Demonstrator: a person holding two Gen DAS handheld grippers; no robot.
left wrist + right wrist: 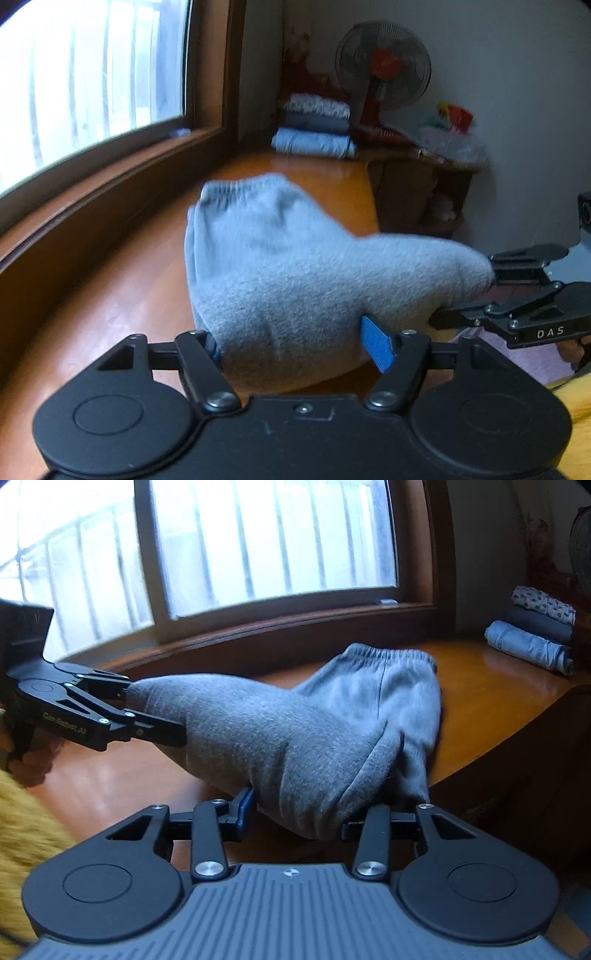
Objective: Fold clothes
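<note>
Gripping grey sweatpants (295, 273) mid-fold above the desk (140, 295), each hand-held gripper — left (291, 341), right (295, 814) — clamps cloth; laying it flat looks next.

There is one grey garment (295, 273), with an elastic waistband. There are two grippers: one left gripper (291, 343) and one right gripper (295, 812), and each of them has two fingers. In the corner stands one stack of folded clothes (317, 125), and it counts three pieces. There is one electric fan (384, 66), one wooden table (140, 295) and one window (258, 546). At the edge I see one yellow fluffy textile (26, 834). One heap of plastic bags (450, 136) is beside the fan.
</note>
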